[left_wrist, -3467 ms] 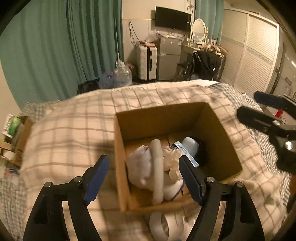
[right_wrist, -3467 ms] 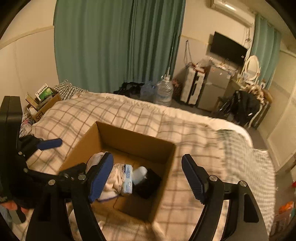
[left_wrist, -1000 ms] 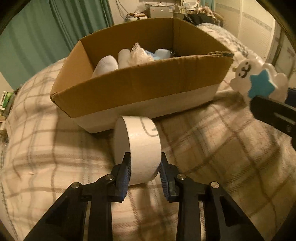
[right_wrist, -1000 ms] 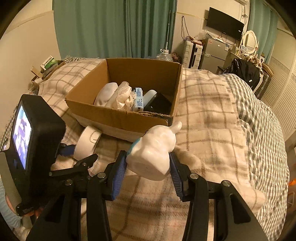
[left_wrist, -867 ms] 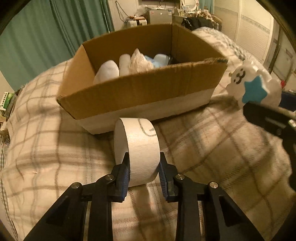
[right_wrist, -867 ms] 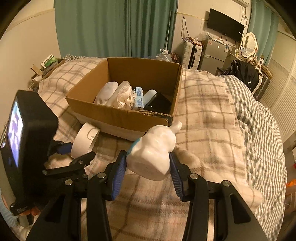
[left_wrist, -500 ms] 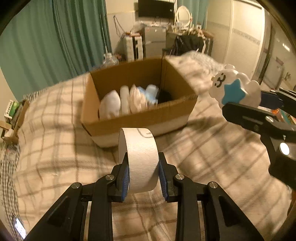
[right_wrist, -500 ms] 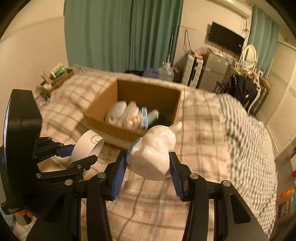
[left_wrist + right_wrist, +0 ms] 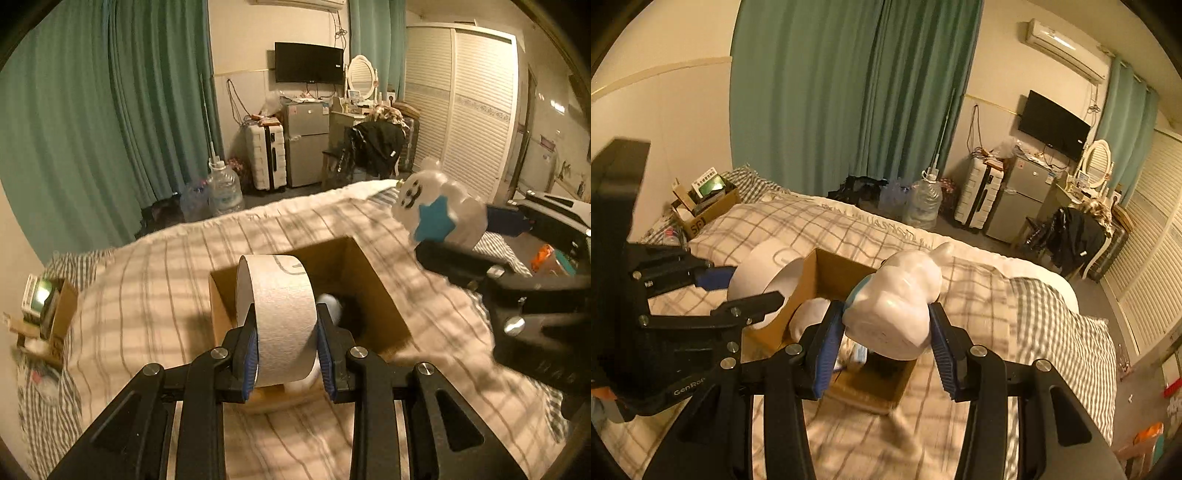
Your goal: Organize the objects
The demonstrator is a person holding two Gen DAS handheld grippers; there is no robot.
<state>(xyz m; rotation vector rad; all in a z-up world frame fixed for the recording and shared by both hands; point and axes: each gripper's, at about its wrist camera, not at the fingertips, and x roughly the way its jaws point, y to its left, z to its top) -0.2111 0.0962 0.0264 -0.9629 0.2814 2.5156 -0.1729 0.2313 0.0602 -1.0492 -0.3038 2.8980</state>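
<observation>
In the left wrist view, the left gripper [image 9: 286, 347] is clamping a white tape roll [image 9: 280, 317] on edge, its blue pads pressing both flat sides, fingers closed to the roll's width. Beyond the fingertips, partly behind the roll, an open cardboard box [image 9: 384, 306] is sitting on the bed [image 9: 147, 295]; something white and something dark are showing inside it, too blurred to name. Off to the right of the fingers, the right gripper [image 9: 476, 240] is carrying a white cloud-shaped toy [image 9: 439, 218], and this view is showing its face and blue star.

In the right wrist view, the right gripper [image 9: 882, 339] is squeezing the same toy [image 9: 897, 306] between its blue pads, fingers closed onto its body; only its plain white back is showing here. The box [image 9: 827, 269] is lying just past and under the fingertips, with a white bundle inside. To the left of the fingers, the left gripper [image 9: 746, 291] is holding the roll [image 9: 764, 273] over the box's left wall, and the roll's hollow core is facing this camera.

The bed is wearing a plaid blanket, blurred in both views. Behind it, green curtains [image 9: 849, 92] are hanging, with a water jug [image 9: 923, 203], a suitcase [image 9: 266, 155], a small fridge [image 9: 306, 140] and a wall TV [image 9: 308, 68] standing along the far wall.
</observation>
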